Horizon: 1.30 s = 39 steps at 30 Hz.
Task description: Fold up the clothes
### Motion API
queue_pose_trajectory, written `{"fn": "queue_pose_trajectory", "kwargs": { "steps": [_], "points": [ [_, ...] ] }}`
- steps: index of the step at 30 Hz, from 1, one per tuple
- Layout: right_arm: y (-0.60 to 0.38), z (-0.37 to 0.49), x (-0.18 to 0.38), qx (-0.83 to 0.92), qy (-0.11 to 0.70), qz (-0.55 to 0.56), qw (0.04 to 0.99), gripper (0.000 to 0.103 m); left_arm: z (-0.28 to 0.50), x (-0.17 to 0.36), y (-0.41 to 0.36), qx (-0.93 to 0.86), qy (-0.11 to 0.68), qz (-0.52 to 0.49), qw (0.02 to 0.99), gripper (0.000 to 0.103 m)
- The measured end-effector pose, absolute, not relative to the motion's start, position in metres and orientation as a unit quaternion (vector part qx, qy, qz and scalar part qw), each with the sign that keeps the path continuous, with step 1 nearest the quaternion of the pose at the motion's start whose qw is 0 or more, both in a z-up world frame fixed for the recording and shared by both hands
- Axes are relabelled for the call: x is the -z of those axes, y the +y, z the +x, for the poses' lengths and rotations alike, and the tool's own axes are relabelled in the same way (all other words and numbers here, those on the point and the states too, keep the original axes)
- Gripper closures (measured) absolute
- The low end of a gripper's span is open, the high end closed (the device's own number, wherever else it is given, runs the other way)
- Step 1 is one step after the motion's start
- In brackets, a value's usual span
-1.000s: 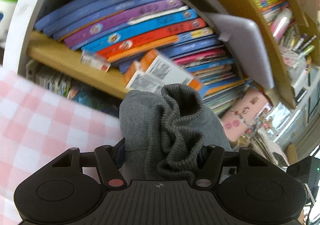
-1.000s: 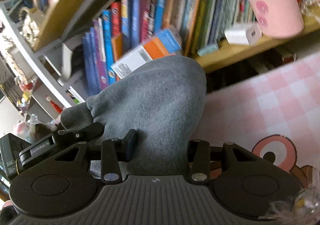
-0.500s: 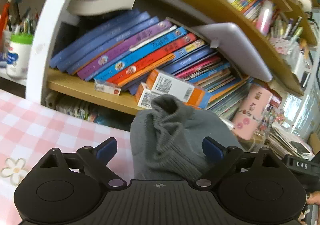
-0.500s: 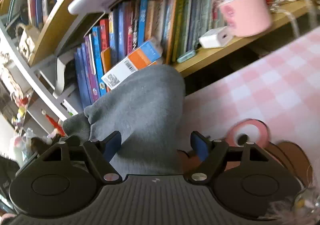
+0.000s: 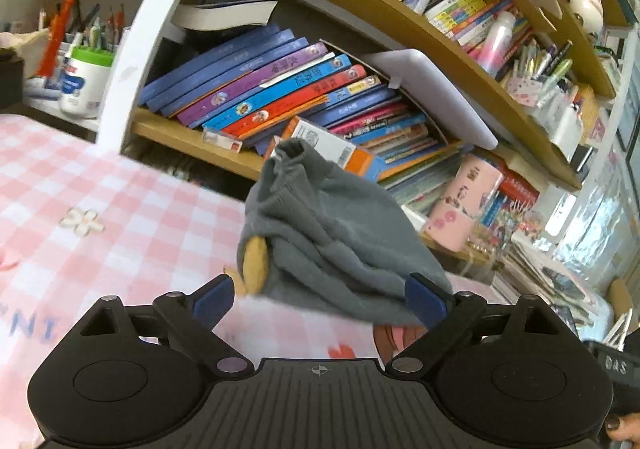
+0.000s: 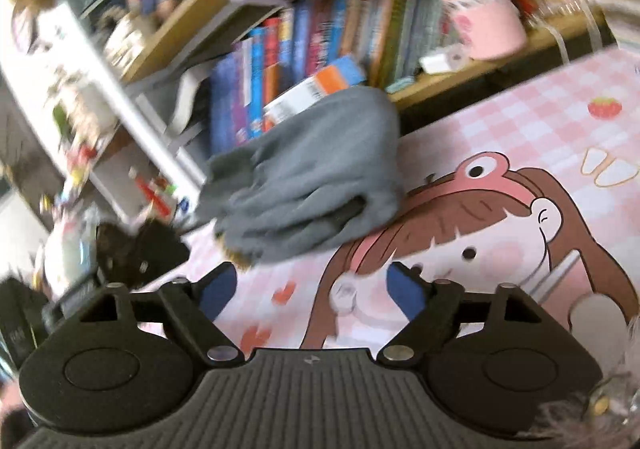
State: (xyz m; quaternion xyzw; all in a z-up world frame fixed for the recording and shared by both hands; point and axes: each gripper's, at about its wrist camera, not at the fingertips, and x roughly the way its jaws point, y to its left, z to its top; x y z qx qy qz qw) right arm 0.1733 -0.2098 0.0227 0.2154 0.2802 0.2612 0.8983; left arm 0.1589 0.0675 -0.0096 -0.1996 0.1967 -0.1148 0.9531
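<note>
Since both tongs are spread wide with nothing between the pads, here is the layout:

Garment: grey sweater (image 5: 336,245), bunched in a lumpy heap on the counter (image 5: 80,189), which is covered by a pink checked cloth; not folded flat yet.
Landmark: bookshelf (image 5: 192,137) at the counter's far edge; the sweater lies just in front of it, nearer the tongs than the books.
Left tongs (image 5: 320,299): wide, empty; the sweater is straight ahead and slightly right, its near edge just beside the right blue pad; touching or not, cannot tell.
Right tongs (image 6: 312,287): wide, empty; the sweater (image 6: 308,185) is ahead and to the left, apart from both pads, with bare cloth between.
Long axis: the heap looks to run roughly crosswise to both tongs, ribbed cuff or hem (image 5: 292,153) poking up at the bookshelf end; a tan patch (image 5: 254,263) shows on its left side in the left view.
Nearer side: left tongs, by my read; the right view is motion-blurred, so the gap is less sure.
Step, judged: between grips, garment lying loose.
Next move, judged: each side needs an edge or corner, left reaching forward-right, right reaching forward-left.
Risk: grabbing several layers of the bunch at once.
</note>
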Motion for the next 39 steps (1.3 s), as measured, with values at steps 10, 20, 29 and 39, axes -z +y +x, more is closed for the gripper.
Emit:
{"fn": "queue_pose_trajectory", "kwargs": {
  "steps": [10,20,29,39],
  "points": [
    [-0.192,0.114,-0.023,-0.202,0.246,0.064,0.946,0.011,0.103,0.001,0.051,0.064,0.167,-0.138,0.974,0.002],
    [-0.186,0.110,-0.026,-0.162,0.216,0.009,0.963,0.002,0.104,0.003,0.022,0.027,0.194,-0.018,0.981,0.000],
    [-0.179,0.113,-0.024,-0.151,0.231,-0.012,0.961,0.000,0.105,0.005,0.017,0.015,0.204,0.005,0.979,0.000],
    [-0.173,0.111,-0.025,-0.152,0.227,-0.031,0.962,0.000,0.108,0.006,0.017,0.008,0.212,0.006,0.977,0.000]
  ]
}}
